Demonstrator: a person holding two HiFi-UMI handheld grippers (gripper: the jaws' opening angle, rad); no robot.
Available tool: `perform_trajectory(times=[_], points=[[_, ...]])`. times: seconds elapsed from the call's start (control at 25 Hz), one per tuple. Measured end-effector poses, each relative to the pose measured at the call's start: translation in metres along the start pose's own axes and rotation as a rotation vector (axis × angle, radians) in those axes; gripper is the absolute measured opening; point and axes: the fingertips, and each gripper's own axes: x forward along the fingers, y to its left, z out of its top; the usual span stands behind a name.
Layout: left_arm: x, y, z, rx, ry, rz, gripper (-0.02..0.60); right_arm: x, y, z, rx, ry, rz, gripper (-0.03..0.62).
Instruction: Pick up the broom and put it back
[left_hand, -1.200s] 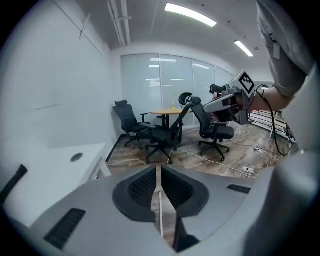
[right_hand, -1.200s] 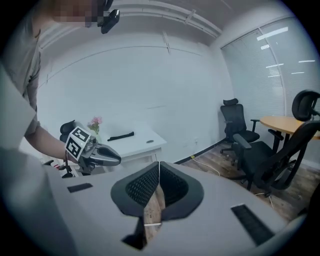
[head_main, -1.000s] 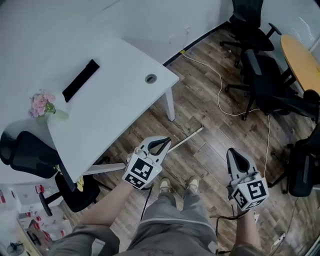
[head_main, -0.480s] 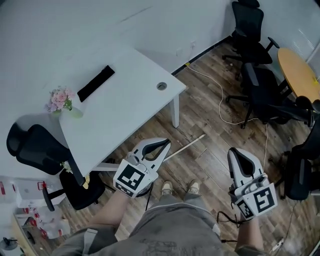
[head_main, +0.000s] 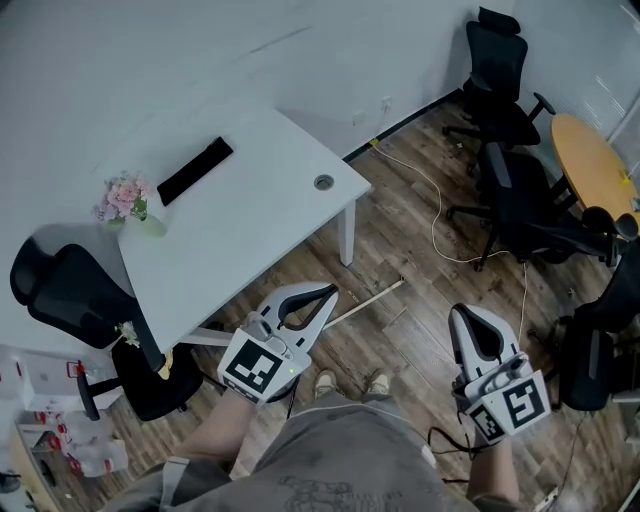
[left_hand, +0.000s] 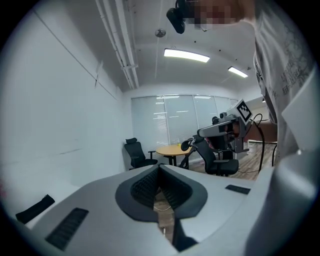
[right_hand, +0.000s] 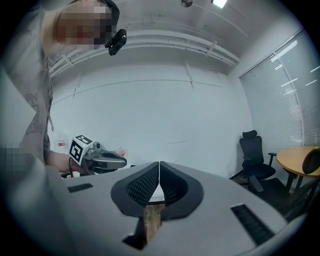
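Pale thin stick (head_main: 369, 302), taken for the broom's handle, flat on the brown plank floor (head_main: 400, 215), slanting from under the left claw (head_main: 331, 291) up to a spot near the leg (head_main: 346, 235) of the white desk surface (head_main: 260, 215); brush end not visible, probably masked by that claw in the head view. Left claw pinched fully together, nothing between the ribbed pads (left_hand: 143, 187), only floor through the slit. Right claw (head_main: 463, 312) likewise closed tip to tip and empty, held well to the right of the stick. Against a second ago: both claws carried up and tipped closer to level, more of the room in the head view, as if from straightening up; stick in the same lie by the desk leg. Reading: broom in neither claw, no contact with it. Fits either a broom waiting to be fetched or one laid down and left; not settled here. Proper resting place for it not identifiable in any view.
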Motion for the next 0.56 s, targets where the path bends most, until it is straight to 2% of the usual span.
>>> perform_trajectory(times=[0.32, 0.56], points=[[0.002, 0.002, 0.007, 0.054, 0.003, 0.001, 0.017, 0.001, -0.002, 0.001, -0.009, -0.002, -0.006, 0.032], [0.0, -0.001, 0.018, 0.046, -0.016, 0.005, 0.017, -0.002, -0.001, 0.003, -0.004, -0.007, -0.014, 0.032]])
